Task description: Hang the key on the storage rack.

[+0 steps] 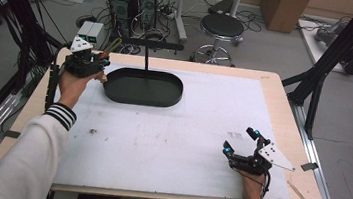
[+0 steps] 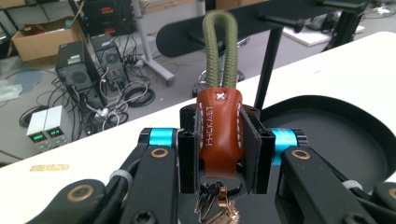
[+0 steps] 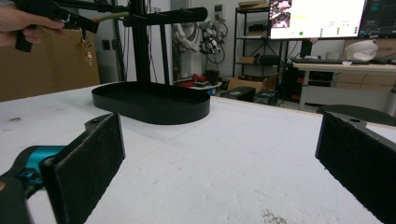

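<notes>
key strap held up by the stand

the left gripper (image 2: 219, 140) squeezes the key strap (image 2: 219, 126); the right gripper (image 1: 241, 141) rests open. next, i think, loop it over the stand's arm (image 1: 150, 42).

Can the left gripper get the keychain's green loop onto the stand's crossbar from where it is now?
Probably yes. The left gripper is shut on the keychain by its brown leather tab, and the green cord loop stands free above the jaws. The crossbar is close by, with nothing between them.
</notes>
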A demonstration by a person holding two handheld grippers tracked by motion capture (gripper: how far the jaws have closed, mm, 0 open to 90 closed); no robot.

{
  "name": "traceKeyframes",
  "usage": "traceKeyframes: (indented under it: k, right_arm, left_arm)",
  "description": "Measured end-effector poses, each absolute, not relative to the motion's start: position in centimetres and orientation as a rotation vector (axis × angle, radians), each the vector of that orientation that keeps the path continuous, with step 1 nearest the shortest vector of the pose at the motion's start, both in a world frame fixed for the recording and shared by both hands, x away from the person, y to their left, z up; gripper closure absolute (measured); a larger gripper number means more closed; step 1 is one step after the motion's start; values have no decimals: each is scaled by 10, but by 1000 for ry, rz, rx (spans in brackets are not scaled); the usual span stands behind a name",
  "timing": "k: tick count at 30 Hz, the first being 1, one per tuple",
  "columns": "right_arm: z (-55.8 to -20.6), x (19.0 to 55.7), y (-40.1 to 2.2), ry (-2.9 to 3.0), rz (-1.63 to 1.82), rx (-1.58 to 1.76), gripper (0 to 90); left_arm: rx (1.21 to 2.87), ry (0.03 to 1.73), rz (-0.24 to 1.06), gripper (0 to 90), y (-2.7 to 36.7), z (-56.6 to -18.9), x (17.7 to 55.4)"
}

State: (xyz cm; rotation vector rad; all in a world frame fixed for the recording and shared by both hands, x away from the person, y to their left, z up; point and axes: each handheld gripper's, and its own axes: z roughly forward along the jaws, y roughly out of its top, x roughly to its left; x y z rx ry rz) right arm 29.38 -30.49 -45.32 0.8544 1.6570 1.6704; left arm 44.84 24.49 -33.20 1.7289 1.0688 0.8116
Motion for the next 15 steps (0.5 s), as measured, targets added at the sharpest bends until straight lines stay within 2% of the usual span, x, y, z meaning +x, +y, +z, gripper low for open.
traceKeyframes:
  k: [15]
  right_arm:
    - [-453, 293, -305, 1654, 1676, 857, 3]
  left_arm:
    - [1734, 1128, 828, 710, 244, -349, 465]
